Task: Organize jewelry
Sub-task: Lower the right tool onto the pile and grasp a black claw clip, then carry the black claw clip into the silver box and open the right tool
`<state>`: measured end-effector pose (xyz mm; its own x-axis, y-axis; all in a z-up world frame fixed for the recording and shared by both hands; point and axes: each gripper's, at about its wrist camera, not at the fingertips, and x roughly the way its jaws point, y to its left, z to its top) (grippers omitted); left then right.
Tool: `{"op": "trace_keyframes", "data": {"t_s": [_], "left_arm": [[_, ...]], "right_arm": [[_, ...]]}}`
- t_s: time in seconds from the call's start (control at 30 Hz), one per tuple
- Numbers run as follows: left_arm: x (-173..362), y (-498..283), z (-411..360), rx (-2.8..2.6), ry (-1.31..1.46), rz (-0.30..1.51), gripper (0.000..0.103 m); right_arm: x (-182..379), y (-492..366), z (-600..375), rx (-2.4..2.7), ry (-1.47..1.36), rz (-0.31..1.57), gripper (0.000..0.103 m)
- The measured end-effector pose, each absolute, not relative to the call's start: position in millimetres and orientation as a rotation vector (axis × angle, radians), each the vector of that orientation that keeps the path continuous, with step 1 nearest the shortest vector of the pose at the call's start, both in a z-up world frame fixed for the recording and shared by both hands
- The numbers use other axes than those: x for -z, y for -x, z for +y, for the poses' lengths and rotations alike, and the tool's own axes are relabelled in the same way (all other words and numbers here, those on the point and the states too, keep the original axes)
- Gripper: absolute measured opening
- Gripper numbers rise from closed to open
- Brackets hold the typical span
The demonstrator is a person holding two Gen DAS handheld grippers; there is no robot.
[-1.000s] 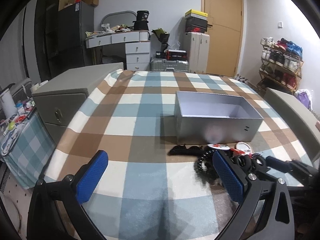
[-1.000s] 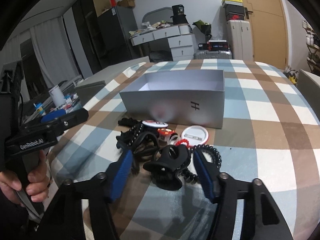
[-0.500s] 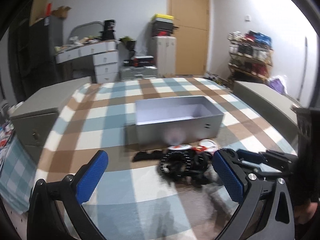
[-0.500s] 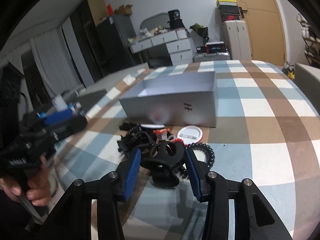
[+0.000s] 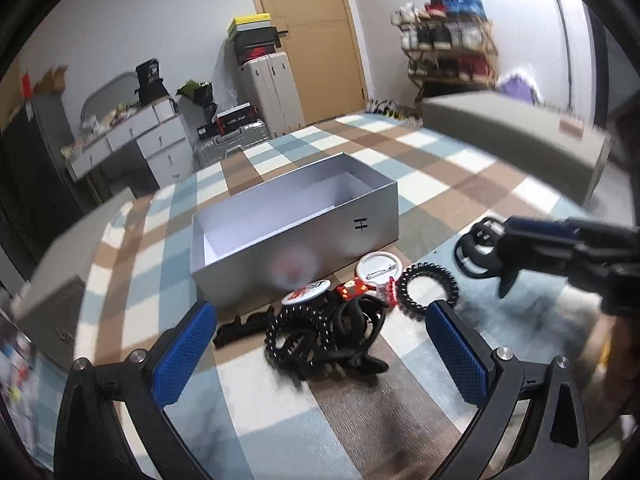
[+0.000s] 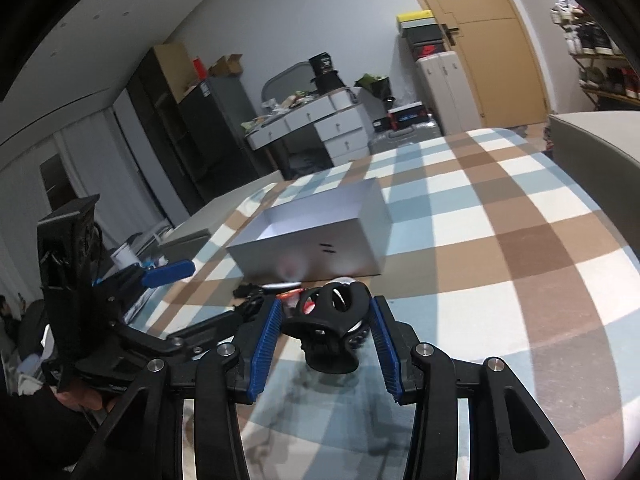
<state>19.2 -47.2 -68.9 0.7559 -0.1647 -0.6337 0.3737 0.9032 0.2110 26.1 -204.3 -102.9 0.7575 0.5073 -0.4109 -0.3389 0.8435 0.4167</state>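
Hair clip (image 6: 331, 320) pinched in right claw (image 6: 325, 340), lower half hidden, left claw (image 5: 320, 356) spread, pile (image 5: 320, 328) blurred

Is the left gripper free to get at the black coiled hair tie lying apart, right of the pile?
Probably yes. The left gripper is open and empty, and the black coiled hair tie lies alone on the checked tablecloth, just beyond its right finger, nothing covering it.

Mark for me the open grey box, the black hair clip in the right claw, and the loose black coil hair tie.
Open grey cardboard box (image 5: 304, 248), left wrist view, front wall.
Black plastic hair clip (image 6: 332, 312), right wrist view, looped body.
Black spiral coil hair tie (image 5: 404, 286), left wrist view, left side of ring.
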Motion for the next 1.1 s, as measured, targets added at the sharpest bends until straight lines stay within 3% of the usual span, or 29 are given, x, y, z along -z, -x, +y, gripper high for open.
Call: {"op": "trace_keyframes", "data": {"t_s": [0.17, 0.33, 0.47, 0.57, 0.67, 0.73, 0.77, 1.1], "left_arm": [[81.6, -31.4, -51.2, 0.28, -0.395, 0.743, 0.089], [85.9, -27.4, -53.8, 0.27, -0.457, 0.742, 0.084], [90.9, -30.1, -53.4, 0.28, -0.457, 0.788, 0.056], [91.6, -25.9, -55.7, 0.277, -0.478, 0.791, 0.05], [91.4, -22.1, -59.1, 0.302, -0.494, 0.79, 0.031], [91.8, -21.7, -61.4, 0.305, -0.508, 0.787, 0.03], [91.7, -21.3, -61.2, 0.307, -0.508, 0.786, 0.025], [81.7, -25.4, -49.1, 0.355, -0.373, 0.802, 0.024]], "right_arm": [[106.5, -27.9, -212.3, -0.466, -0.353, 0.543, 0.044], [107.4, -27.0, -216.0, -0.467, -0.364, 0.535, 0.044], [107.6, -26.3, -217.0, -0.466, -0.37, 0.536, 0.045], [107.8, -25.8, -218.0, -0.47, -0.37, 0.541, 0.045], [106.8, -26.1, -217.2, -0.464, -0.358, 0.54, 0.045], [105.7, -27.0, -216.6, -0.465, -0.362, 0.537, 0.045], [105.3, -26.8, -216.0, -0.466, -0.36, 0.536, 0.045], [100.9, -22.0, -214.3, -0.465, -0.343, 0.525, 0.045]]}}
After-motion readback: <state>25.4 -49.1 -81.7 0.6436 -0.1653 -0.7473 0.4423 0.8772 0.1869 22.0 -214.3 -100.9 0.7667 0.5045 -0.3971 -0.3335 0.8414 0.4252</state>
